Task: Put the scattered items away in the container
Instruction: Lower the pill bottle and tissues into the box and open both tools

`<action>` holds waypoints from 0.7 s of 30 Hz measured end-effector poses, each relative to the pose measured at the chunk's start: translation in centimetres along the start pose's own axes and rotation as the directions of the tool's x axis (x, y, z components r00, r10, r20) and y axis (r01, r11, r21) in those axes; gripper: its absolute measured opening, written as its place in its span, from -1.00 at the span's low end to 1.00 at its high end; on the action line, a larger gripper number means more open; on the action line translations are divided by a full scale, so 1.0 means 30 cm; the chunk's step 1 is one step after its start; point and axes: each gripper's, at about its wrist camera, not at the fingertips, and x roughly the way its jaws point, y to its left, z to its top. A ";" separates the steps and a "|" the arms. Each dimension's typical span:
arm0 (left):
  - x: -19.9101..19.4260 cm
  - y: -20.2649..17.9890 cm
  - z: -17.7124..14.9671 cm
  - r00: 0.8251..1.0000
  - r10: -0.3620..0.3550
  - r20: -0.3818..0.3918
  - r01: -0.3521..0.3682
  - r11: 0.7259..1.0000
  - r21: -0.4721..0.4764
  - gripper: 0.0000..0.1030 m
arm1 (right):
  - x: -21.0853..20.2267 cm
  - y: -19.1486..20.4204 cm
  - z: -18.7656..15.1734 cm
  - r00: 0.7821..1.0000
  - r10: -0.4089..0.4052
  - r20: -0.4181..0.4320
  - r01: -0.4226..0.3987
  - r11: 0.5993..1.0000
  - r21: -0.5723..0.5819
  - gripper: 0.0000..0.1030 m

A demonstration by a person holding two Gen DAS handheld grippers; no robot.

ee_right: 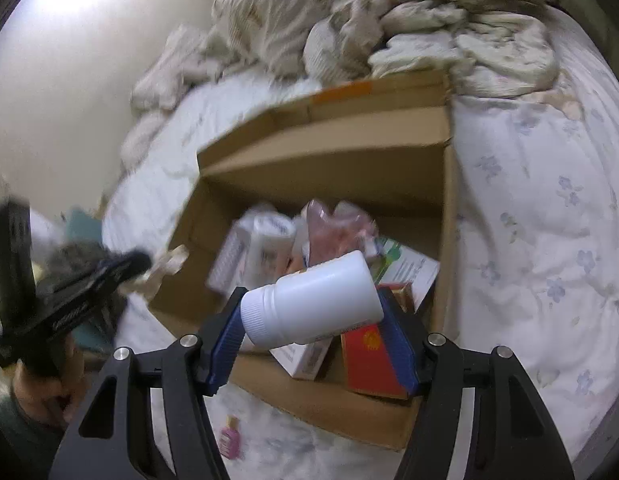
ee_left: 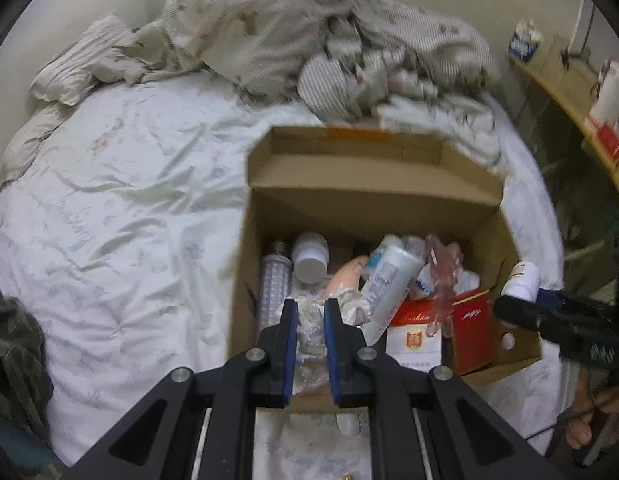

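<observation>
While my work spreads over a bed (ee_left: 121,208) with a pale flowered sheet, rumpled bedding (ee_left: 269,28) is heaped against the cream wall and a wooden shelf (ee_left: 565,92) runs along the right. On the sheet stands an open cardboard box (ee_left: 373,176) holding a white tube (ee_left: 393,284), a capped jar (ee_left: 309,258), red cartons (ee_left: 471,326) and pink plastic (ee_left: 441,276). My left tongs (ee_left: 311,308) are nearly closed, pinching a crumpled white scrap (ee_left: 309,320) over the box's near edge. My right tongs (ee_right: 309,304) clamp a white bottle (ee_right: 317,300) sideways above the box. A small pink item (ee_right: 230,436) on the sheet is too blurred to identify.
</observation>
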 end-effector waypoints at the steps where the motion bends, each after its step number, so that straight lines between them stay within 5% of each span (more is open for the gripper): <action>1: 0.022 -0.012 -0.002 1.000 0.009 -0.011 -0.009 1.000 0.011 -0.75 | 0.019 0.020 -0.008 1.000 -0.014 -0.022 0.013 0.999 -0.033 0.31; 6: 0.110 -0.058 -0.036 0.994 0.108 -0.018 -0.106 0.990 0.090 -0.74 | 0.075 0.078 -0.044 0.995 -0.062 -0.075 0.051 0.990 -0.134 0.31; 16: 0.168 -0.054 -0.072 0.989 0.111 -0.098 -0.100 0.989 0.107 -0.61 | 0.105 0.086 -0.061 0.985 -0.124 -0.118 0.103 0.980 -0.171 0.33; 21: 0.121 -0.039 -0.070 0.995 0.080 -0.060 -0.076 0.994 0.075 0.44 | 0.091 0.084 -0.049 0.986 -0.127 -0.111 0.109 0.982 -0.155 0.48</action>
